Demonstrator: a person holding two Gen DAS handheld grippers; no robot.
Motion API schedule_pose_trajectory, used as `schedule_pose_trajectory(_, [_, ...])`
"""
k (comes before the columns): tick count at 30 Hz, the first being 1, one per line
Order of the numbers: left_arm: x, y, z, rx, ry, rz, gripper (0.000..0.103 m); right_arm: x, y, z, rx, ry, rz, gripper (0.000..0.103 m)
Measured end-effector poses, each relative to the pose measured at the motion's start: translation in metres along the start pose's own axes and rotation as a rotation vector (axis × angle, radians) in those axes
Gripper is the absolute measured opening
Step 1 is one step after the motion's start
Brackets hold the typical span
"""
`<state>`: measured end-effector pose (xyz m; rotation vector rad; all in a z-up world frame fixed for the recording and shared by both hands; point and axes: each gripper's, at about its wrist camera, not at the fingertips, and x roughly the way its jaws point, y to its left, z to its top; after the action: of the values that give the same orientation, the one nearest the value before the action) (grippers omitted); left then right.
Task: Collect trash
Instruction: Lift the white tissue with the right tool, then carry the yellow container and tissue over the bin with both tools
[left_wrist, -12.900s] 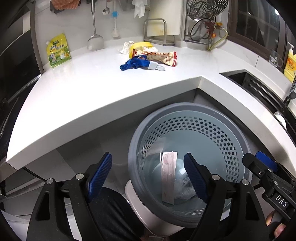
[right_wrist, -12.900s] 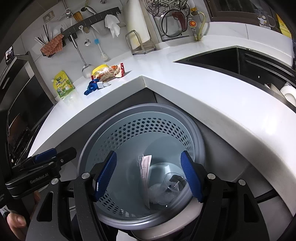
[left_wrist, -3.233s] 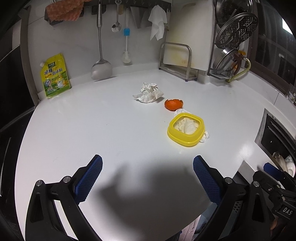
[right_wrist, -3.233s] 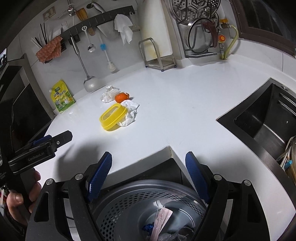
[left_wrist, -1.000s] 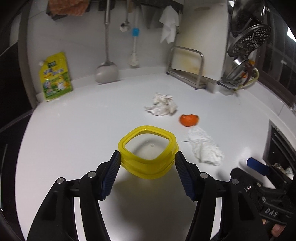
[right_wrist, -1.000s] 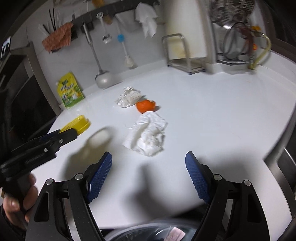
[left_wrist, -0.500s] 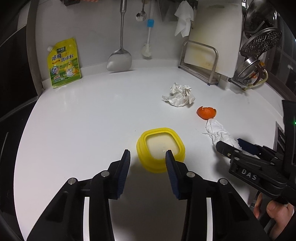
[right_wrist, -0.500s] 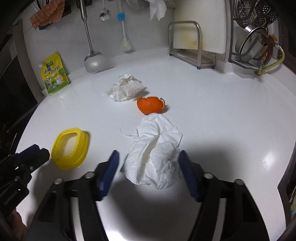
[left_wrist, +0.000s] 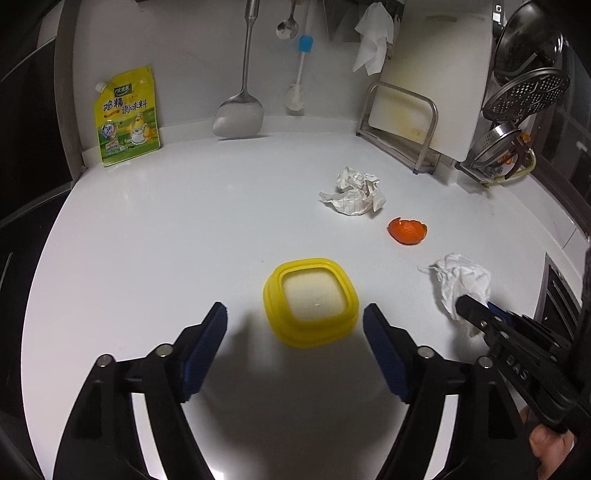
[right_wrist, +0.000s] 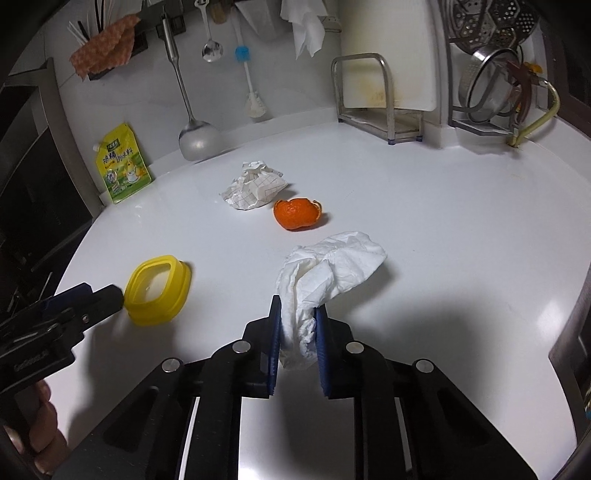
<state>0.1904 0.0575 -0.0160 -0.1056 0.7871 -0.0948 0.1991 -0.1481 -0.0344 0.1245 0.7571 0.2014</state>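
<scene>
**Tissue pinched, tub let go**

My right tool (right_wrist: 298, 334) has just closed its jaws on the near end of the white tissue (right_wrist: 332, 266), which bunches between the blue pads while the rest trails forward over the counter (right_wrist: 443, 221). I judge I grip it low because a soft, limp sheet only gathers when caught at its edge.

My left tool (left_wrist: 295, 332) has just been opening; its jaws stand wide and empty, with the yellow tub (left_wrist: 311, 301) resting on the counter just ahead of its pads, apart from both. The orange peel (right_wrist: 297, 213) and the crumpled paper (right_wrist: 255, 186) lie farther back, close together, not yet collected.
</scene>
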Motion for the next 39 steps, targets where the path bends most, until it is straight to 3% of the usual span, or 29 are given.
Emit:
schedule_pose_trajectory(4, [0.013, -0.011, 0.002, -0.002, 0.023, 0.033, 0.083, -0.012, -0.008, -0.006, 0.007, -0.015, 0.015, 0.016])
schedule_pose_trajectory(15, [0.054, -0.017, 0.010, -0.026, 0.133, 0.140, 0.084, -0.028, -0.021, -0.008, 0.039, -0.061, 0.056, 0.016])
schedule_pose_trajectory(18, [0.056, -0.018, 0.013, -0.021, 0.130, 0.142, 0.082, -0.026, -0.023, -0.009, 0.051, -0.055, 0.050, 0.016])
schedule_pose_trajectory(21, [0.055, -0.020, 0.014, -0.013, 0.123, 0.112, 0.069, -0.021, -0.026, -0.010, 0.062, -0.044, 0.039, 0.016])
schedule_pose_trajectory(29, [0.049, -0.018, 0.013, -0.009, 0.115, 0.050, 0.067, -0.006, -0.025, -0.010, 0.077, -0.019, 0.021, 0.016])
schedule_pose_trajectory(39, [0.012, -0.015, 0.010, 0.035, 0.047, 0.051, 0.066, -0.019, -0.012, -0.016, 0.069, -0.029, 0.022, 0.016])
